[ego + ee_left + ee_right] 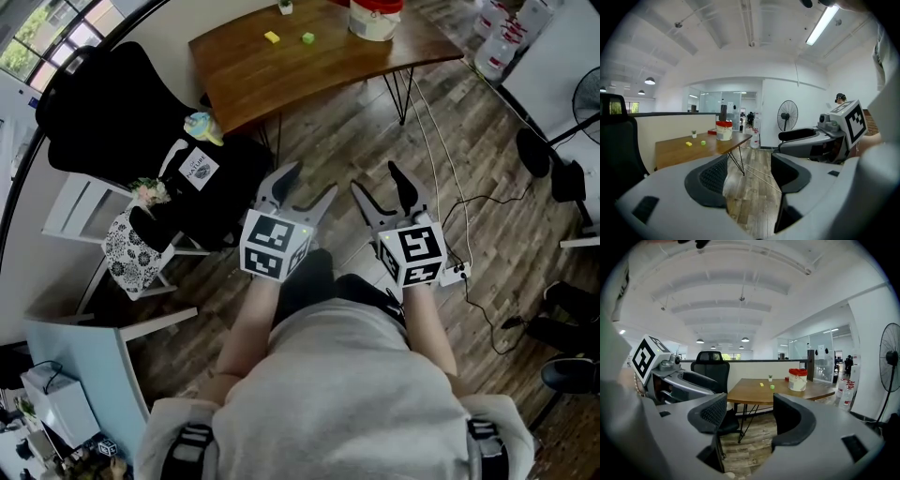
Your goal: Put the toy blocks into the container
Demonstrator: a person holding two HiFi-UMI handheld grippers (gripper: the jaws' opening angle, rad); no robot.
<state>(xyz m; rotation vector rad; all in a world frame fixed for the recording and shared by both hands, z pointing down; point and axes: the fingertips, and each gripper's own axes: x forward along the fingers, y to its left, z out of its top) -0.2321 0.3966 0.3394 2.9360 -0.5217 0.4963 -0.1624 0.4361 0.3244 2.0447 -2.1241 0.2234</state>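
A yellow block (272, 37) and a green block (307, 38) lie on the wooden table (281, 75) far ahead, with a white bucket with a red rim (375, 17) to their right. My left gripper (299, 192) and right gripper (384, 187) are held side by side over the floor, well short of the table. Both stand open with nothing between the jaws. In the left gripper view the yellow block (688, 144), the green block (703, 143) and the bucket (724, 131) sit beyond the jaws. The right gripper view shows the bucket (797, 379) and the green block (772, 386).
A black office chair (122, 103) stands left of the table, with a bag and a patterned cloth on a white stool (141, 234) beside it. Cables (450, 187) run across the wooden floor at right. A standing fan (890, 362) is at the right. Water bottles (506, 37) stand at the far right.
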